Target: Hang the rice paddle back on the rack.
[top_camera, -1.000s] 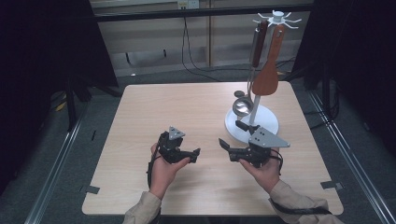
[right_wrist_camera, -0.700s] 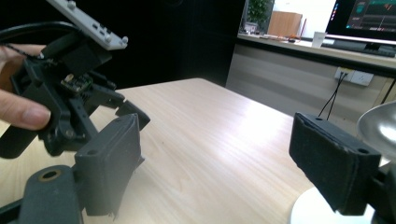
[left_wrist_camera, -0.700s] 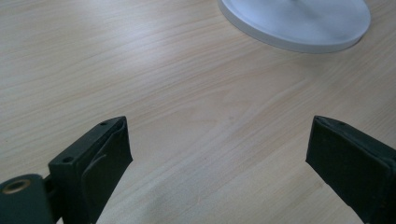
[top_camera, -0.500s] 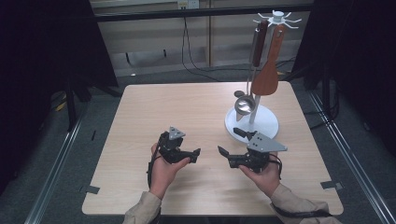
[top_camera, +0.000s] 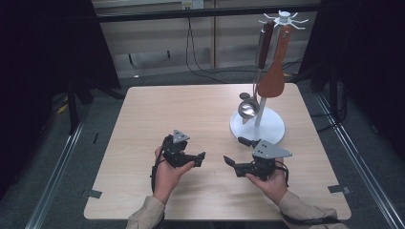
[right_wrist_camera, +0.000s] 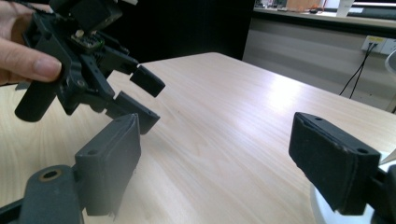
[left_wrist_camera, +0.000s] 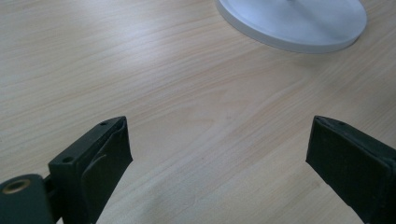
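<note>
Two hand-held grippers hover over the near half of a light wooden table [top_camera: 191,109]. My left gripper [top_camera: 199,159] points right toward the other one, and in the left gripper view its jaws [left_wrist_camera: 219,149] stand wide apart over bare wood. My right gripper [top_camera: 234,150] points left, open with nothing between its jaws [right_wrist_camera: 215,135]. In the right gripper view the left gripper [right_wrist_camera: 140,95] faces it from a little way off, held by a hand [right_wrist_camera: 21,56]. The two grippers do not touch.
A white utensil stand [top_camera: 258,126] is at the right rear, just beyond my right gripper. A wooden spatula [top_camera: 273,81] and a metal ladle [top_camera: 248,107] hang from its hooks. Its round base [left_wrist_camera: 294,23] shows ahead of my left gripper.
My right gripper has drifted slightly toward the near edge, away from the stand's base. The left gripper has stayed where it was.
</note>
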`<state>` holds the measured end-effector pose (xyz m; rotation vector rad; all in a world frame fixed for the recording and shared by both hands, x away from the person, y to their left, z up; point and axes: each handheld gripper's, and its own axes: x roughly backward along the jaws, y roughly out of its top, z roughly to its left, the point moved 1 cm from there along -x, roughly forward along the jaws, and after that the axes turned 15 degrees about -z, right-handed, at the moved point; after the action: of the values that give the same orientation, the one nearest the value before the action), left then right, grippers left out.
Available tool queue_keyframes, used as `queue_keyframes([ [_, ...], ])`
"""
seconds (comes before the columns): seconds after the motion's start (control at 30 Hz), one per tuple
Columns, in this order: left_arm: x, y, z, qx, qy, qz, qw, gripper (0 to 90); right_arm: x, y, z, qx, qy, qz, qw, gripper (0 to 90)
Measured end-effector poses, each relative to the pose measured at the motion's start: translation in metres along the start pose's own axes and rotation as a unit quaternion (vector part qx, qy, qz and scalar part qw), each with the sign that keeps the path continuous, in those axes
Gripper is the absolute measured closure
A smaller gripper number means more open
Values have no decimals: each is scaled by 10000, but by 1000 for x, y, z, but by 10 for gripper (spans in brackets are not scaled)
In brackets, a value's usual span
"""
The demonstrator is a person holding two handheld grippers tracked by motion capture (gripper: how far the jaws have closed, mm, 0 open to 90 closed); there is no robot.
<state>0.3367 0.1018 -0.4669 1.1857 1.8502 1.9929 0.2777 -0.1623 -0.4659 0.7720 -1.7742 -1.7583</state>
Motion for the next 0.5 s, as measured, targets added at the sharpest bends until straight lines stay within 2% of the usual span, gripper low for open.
queue_keyframes([
  [0.03, 0, 0, 0, 6, -10, 5, 10000, 61, 0, -2, -1, -35, 26, 44, 10000, 167],
  [0.07, -1, -1, -1, 107, 28, -72, 9999, 61, 0, -3, -1, -36, 23, 103, 9999, 166],
  [0.13, 0, 0, 0, 24, -2, -22, 10000, 61, 0, -6, -2, -64, 93, 144, 9998, 166],
  [0.17, -1, 0, -1, 79, 12, -64, 9999, 61, 0, -7, -2, -58, 85, 180, 9998, 166],
  [0.23, 0, 0, 0, 30, -14, -21, 10000, 61, 0, -10, -4, -48, 119, 235, 9996, 166],
  [0.27, 0, 0, 0, 102, 10, -51, 9999, 61, 0, -11, -4, -78, 134, 240, 9996, 166],
  [0.5, -1, -1, -1, 117, 24, -67, 9999, 61, -2, -19, -5, -136, 249, 493, 9984, 164],
])
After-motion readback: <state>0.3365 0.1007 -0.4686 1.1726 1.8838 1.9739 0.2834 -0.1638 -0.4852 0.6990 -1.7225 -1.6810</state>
